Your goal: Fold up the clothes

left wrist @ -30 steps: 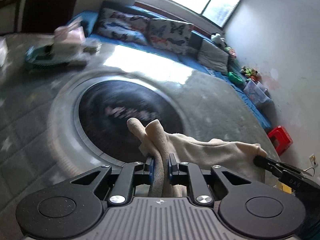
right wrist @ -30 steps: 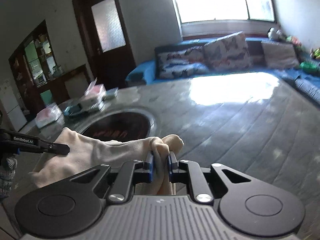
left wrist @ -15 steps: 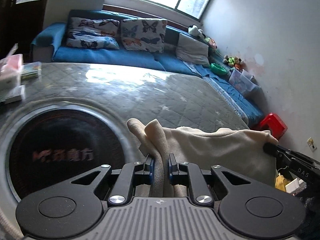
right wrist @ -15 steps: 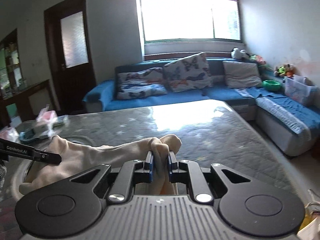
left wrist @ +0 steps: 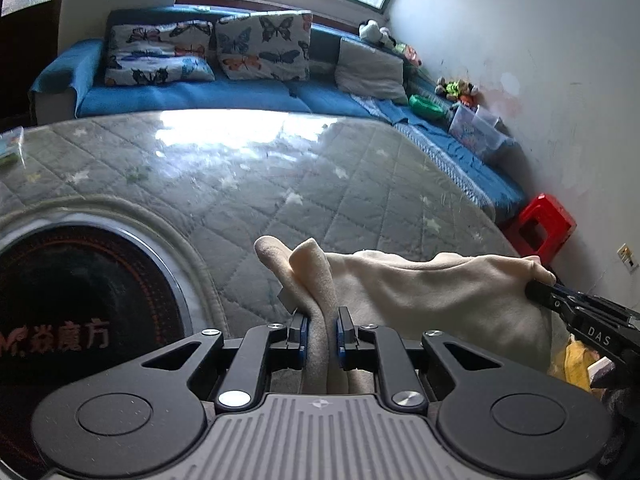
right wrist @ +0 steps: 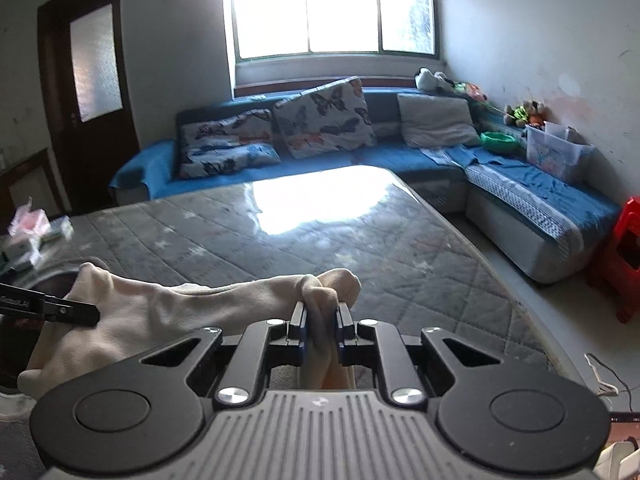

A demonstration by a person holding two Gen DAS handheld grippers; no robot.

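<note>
A soft, fleecy cream garment (left wrist: 432,296) hangs stretched between the two grippers above the quilted grey, star-printed worktop (left wrist: 320,184). The left gripper (left wrist: 322,330) and the right gripper (right wrist: 322,330) each have their black, blue-padded fingers pinched tight on a bunched corner of it. The right gripper's arm reads "DAS"; the round black glossy plate (left wrist: 80,304) set in the worktop carries reddish Chinese lettering.

Daylight from window (right wrist: 332,8), strong glare on table cover (right wrist: 320,204); fisheye edges warped, corners dark
</note>
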